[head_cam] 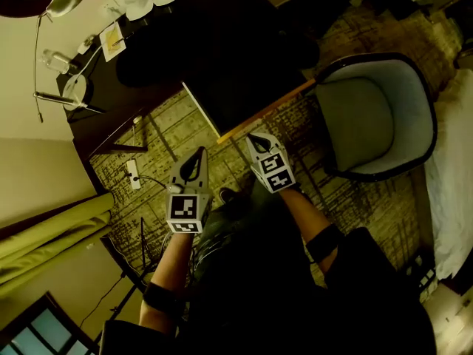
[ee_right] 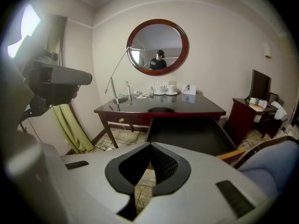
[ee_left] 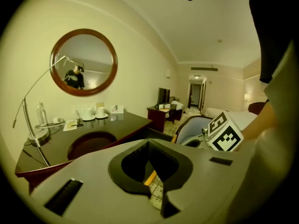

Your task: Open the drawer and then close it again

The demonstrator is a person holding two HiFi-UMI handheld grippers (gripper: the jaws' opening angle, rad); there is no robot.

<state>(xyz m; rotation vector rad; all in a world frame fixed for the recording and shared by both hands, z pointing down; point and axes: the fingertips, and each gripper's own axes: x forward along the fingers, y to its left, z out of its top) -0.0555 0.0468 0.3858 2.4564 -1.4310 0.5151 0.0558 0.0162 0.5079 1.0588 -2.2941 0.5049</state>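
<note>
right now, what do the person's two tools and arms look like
The left tool and right tool are grey, wedge-shaped shells tapering to a point. Each has a black-lined opening and carries a white cube of black square markers. A dark band wraps each forearm, and the clothing is dark.

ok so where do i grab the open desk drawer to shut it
Its front edge, the pale wooden strip facing you, approached from the front. The drawer stands pulled far out, and no knob shows on it, so that edge looks like the only grip.
</note>
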